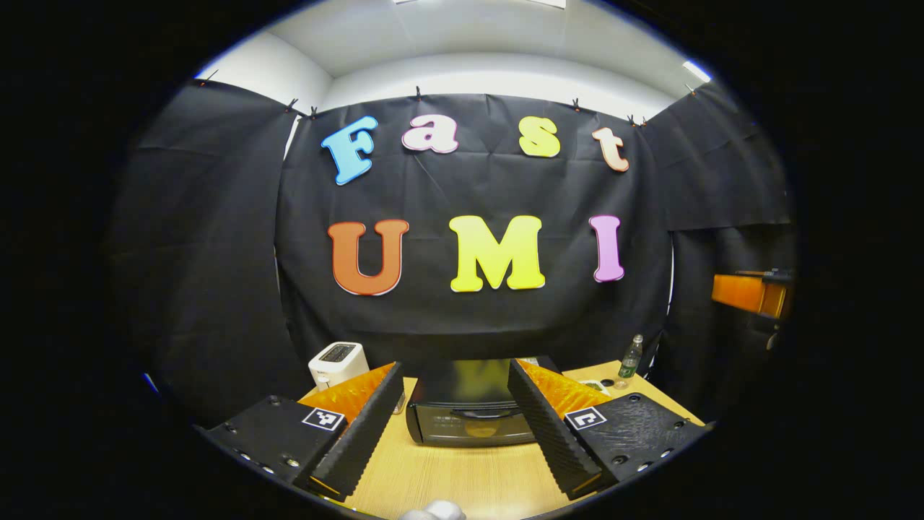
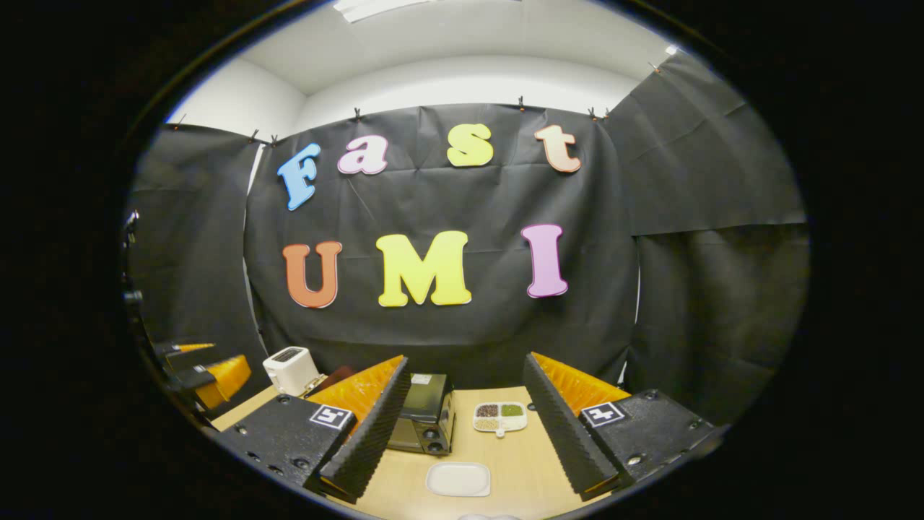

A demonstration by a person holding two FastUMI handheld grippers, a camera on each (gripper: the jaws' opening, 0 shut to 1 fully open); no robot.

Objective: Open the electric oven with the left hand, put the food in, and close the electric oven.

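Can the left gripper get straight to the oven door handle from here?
Probably yes: the left gripper is open, the oven's handle faces it, and only bare table lies between.

Fingers [image 2: 375, 426] of the right gripper [image 2: 462, 433] spread wide over a wooden table [image 2: 505, 458]. Between them: oven [image 2: 422, 419] with door closed, a divided tray [image 2: 499, 417] just beside it, a white plate [image 2: 458, 479] nearer. Toaster [image 2: 290, 370] far left (left gripper [image 2: 209, 379] at the edge).
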